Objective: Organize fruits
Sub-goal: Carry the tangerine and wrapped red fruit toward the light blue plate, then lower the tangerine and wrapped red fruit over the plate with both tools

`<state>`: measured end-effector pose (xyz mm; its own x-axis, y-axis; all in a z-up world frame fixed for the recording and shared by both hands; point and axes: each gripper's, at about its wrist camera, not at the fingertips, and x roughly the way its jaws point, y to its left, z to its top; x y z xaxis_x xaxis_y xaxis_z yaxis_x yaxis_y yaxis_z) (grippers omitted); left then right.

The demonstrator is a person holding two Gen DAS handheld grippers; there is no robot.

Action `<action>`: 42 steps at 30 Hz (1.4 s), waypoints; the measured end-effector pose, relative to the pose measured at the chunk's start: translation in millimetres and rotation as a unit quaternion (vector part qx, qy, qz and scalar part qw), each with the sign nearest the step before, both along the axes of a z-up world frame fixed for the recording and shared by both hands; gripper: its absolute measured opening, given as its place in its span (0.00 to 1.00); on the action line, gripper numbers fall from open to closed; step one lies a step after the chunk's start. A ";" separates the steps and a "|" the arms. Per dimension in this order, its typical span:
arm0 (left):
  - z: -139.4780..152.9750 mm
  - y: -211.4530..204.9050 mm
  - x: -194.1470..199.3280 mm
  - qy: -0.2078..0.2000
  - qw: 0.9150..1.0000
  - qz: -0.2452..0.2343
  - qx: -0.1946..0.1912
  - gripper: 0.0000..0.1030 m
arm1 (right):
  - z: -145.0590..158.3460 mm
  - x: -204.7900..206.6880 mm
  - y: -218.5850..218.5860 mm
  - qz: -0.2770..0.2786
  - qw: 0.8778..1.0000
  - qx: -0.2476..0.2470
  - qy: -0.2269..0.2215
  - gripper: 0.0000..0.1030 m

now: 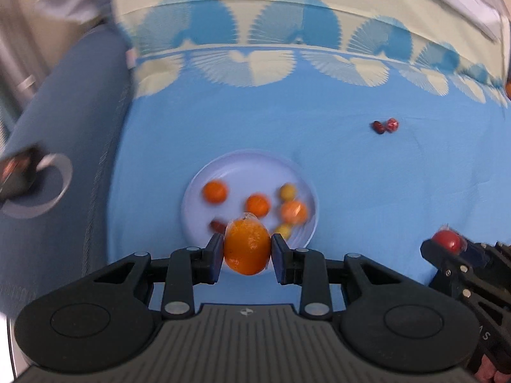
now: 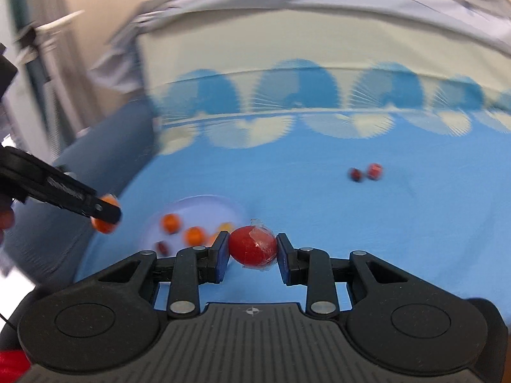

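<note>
Over the blue cloth, left jaws clench an orange, right jaws a red fruit.

bed: blue-and-cream patterned sheet | left: blue-grey upholstered seat | wall: beige

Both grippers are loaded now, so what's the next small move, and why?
Probably lower the left gripper over the white plate and let go of its orange fruit: the plate, already holding fruits, lies just beyond it. The right gripper can wait with its red fruit.
</note>
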<state>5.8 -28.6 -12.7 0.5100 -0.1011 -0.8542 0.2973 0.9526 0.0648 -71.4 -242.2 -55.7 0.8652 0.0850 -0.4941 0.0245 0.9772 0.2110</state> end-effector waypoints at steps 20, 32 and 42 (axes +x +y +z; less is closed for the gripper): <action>9.1 68.0 -78.0 -0.052 0.996 0.026 -0.066 0.34 | 25.5 -37.9 85.0 0.076 0.991 -0.106 -0.010 0.32; 1.9 75.8 -70.8 -0.047 0.995 0.036 -0.078 0.34 | 21.5 -30.9 90.2 0.078 0.990 -0.117 0.009 0.32; -3.9 78.7 -61.7 -0.038 0.995 0.042 -0.079 0.34 | 16.1 -21.8 94.9 0.092 0.988 -0.120 0.025 0.32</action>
